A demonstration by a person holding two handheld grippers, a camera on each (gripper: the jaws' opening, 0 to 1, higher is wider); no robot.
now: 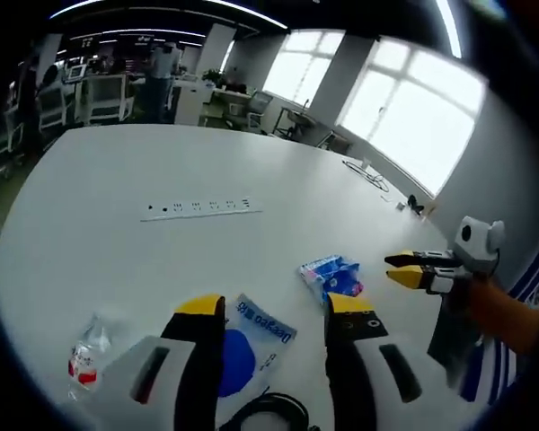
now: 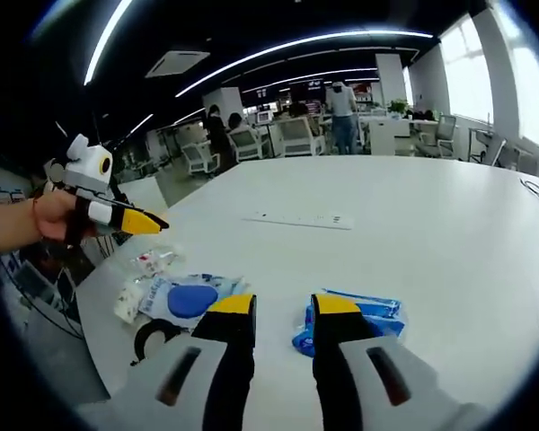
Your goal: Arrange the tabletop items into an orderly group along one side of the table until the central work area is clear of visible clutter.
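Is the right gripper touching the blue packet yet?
Apart. In the left gripper view the right gripper hangs to the side of the blue packet, with bare white table showing between its yellow tips and the packet.

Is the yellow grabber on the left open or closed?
Open. In the left gripper view, the left gripper has a wide gap between its yellow-tipped jaws, and the white and blue packet on the table shows through it.

Three pkts (image 1: 332, 276) (image 1: 251, 341) (image 1: 88, 353), one cable coil (image 1: 268, 411) (black), one power strip (image 1: 202, 208).
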